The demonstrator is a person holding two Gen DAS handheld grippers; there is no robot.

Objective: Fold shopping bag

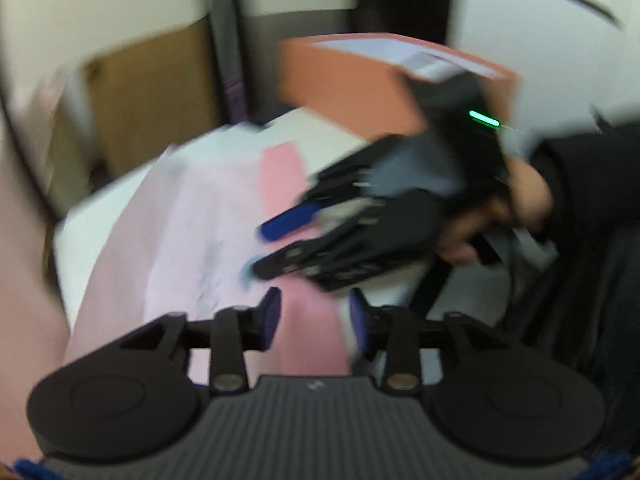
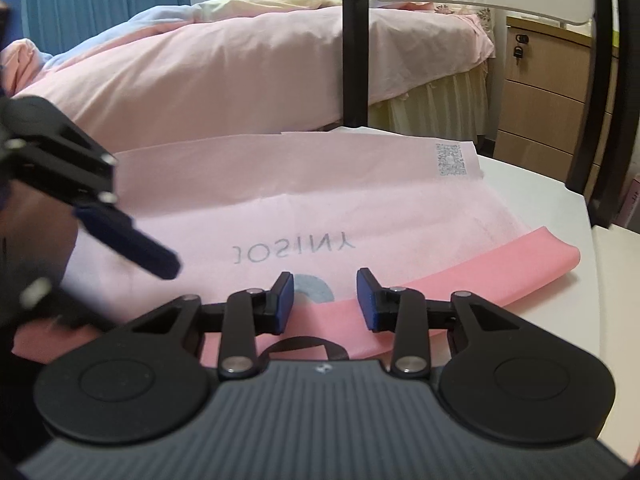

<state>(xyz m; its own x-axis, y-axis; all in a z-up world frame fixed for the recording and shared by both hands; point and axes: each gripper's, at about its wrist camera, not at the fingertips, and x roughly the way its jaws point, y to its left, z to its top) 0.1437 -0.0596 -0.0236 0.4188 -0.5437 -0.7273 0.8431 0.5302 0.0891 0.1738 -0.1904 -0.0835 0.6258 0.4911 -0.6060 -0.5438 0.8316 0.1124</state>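
A pale pink shopping bag (image 2: 360,204) lies flat on the white table (image 2: 540,208), with grey lettering, a code patch at its far right corner and a darker pink band (image 2: 520,260) along its near edge. My right gripper (image 2: 325,302) hovers open over that band; nothing is pinched, and a dark handle loop (image 2: 304,346) shows just below its fingers. In the blurred left wrist view my left gripper (image 1: 315,312) stands open above the bag (image 1: 192,216), and the right gripper (image 1: 268,246), held by a hand, points in from the right. One blue finger (image 2: 132,244) of the left gripper reaches in over the bag's left part.
A bed with pink bedding (image 2: 240,68) lies beyond the table. A black chair frame (image 2: 354,40) stands at the table's far edge, and a wooden drawer cabinet (image 2: 552,100) at the right. An orange-brown box (image 1: 352,88) sits at the table's far end in the left wrist view.
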